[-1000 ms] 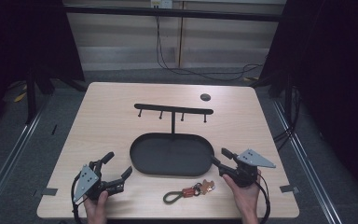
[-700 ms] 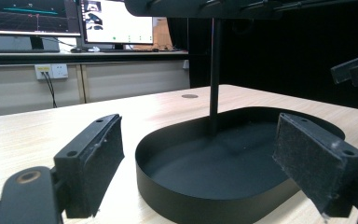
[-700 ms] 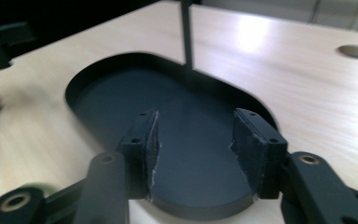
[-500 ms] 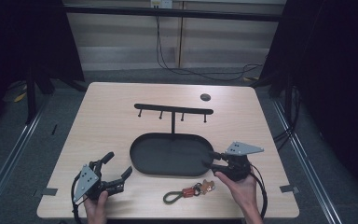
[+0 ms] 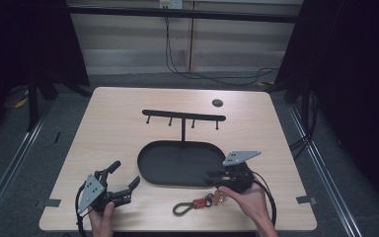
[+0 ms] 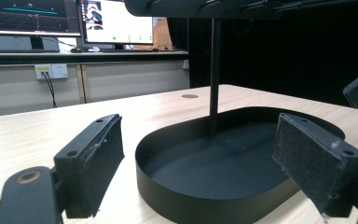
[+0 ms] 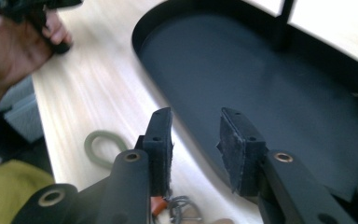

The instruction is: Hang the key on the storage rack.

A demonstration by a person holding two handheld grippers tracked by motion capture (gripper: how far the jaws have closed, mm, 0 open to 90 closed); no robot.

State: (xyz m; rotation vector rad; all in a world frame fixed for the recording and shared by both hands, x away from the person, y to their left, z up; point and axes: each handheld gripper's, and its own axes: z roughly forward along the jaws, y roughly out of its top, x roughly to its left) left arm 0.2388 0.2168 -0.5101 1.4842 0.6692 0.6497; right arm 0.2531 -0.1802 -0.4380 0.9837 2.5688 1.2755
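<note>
A keychain (image 5: 197, 203) with a green loop (image 7: 103, 147), an orange piece and a metal ring (image 7: 182, 207) lies on the table near the front edge. Behind it stands a black oval tray (image 5: 150, 173) with a T-shaped hook stand (image 5: 183, 117). My right gripper (image 5: 212, 175) hovers at the tray's front right rim, just above the keychain, pointing left. Its jaws (image 7: 196, 135) are partly open with nothing between them. My left gripper (image 5: 125, 174) rests at the front left, wide open and empty, facing the tray (image 6: 214, 163).
A small dark round disc (image 5: 217, 102) lies at the table's back right. The stand's post (image 6: 213, 70) rises from the tray's far side. Black frame rails run along the floor on both sides of the table.
My right gripper has moved left from the table's right side to the tray's front rim, over the keychain. The left gripper has stayed still.
</note>
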